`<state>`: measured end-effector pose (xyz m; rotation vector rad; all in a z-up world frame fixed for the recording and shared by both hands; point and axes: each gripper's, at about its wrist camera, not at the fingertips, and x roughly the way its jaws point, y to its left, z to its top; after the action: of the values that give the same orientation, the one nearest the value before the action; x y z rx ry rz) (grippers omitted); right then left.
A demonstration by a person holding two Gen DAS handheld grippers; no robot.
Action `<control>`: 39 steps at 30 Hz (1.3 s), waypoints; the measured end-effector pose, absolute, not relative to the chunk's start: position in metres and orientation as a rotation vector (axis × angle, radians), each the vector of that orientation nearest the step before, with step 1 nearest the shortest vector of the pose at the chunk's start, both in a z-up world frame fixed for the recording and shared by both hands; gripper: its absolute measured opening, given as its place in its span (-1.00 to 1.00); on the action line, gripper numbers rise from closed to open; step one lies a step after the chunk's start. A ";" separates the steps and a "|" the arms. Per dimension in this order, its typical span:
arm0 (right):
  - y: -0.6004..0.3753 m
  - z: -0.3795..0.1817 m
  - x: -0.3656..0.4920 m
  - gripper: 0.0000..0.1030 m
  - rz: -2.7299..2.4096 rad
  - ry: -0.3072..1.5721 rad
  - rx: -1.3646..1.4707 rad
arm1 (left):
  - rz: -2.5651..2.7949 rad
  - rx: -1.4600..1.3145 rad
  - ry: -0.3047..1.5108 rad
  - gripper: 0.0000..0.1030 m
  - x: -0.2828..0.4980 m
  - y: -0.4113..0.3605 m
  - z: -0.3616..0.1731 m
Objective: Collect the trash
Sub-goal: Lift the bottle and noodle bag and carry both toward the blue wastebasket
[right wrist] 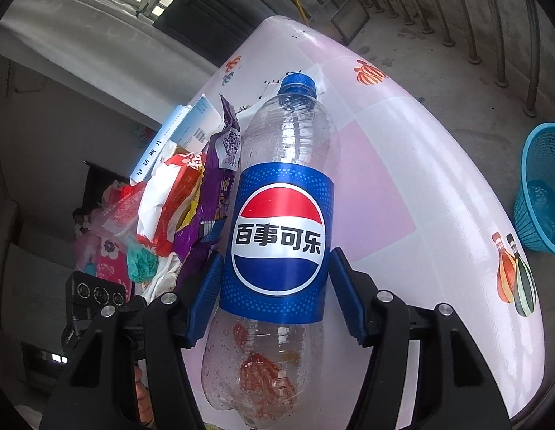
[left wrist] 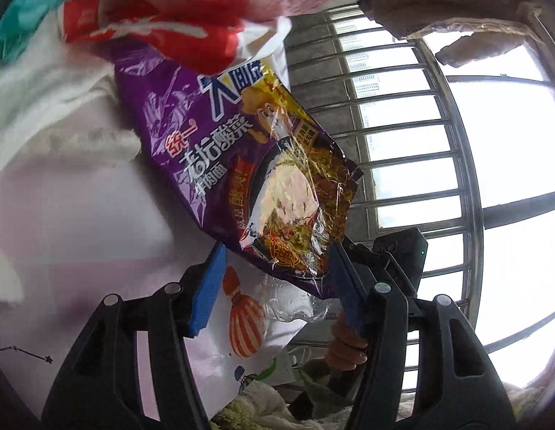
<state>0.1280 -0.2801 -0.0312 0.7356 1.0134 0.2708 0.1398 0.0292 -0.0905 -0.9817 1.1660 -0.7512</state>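
In the left wrist view a purple instant-noodle wrapper (left wrist: 241, 165) hangs from a heap of trash with a red wrapper (left wrist: 152, 25) on top. Its lower end dips between the blue pads of my left gripper (left wrist: 277, 251), brushing the right pad while the left pad stands apart: open. In the right wrist view my right gripper (right wrist: 277, 254) is shut on an empty Pepsi bottle (right wrist: 281, 236) with a blue cap, both pads pressed on its label. The bottle points away over the pink-and-white tablecloth (right wrist: 402, 179). The trash heap (right wrist: 180, 193) lies just left of the bottle.
A blue plastic basket (right wrist: 542, 193) stands on the floor right of the table. Metal railing bars (right wrist: 456, 18) run along the far side. A blue-and-white carton (right wrist: 177, 132) tops the heap. Window bars (left wrist: 402, 143) fill the right of the left wrist view, with a hand (left wrist: 345, 344) below.
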 end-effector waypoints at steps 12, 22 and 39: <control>-0.288 -0.035 0.129 0.15 0.300 1.006 0.769 | -0.705 -1.209 1.188 -0.19 0.153 0.020 -0.117; -0.304 -0.034 0.115 0.12 0.297 0.987 0.842 | -0.764 -1.121 1.155 -0.74 0.137 0.020 -0.111; -0.347 0.000 0.046 0.10 0.221 0.849 0.881 | -0.757 -0.570 1.069 -0.97 0.068 0.008 -0.034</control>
<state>0.0459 -0.3468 -0.0004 0.8812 0.8491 0.2208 0.0685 0.0077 -0.0337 -0.5703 1.0687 -0.7566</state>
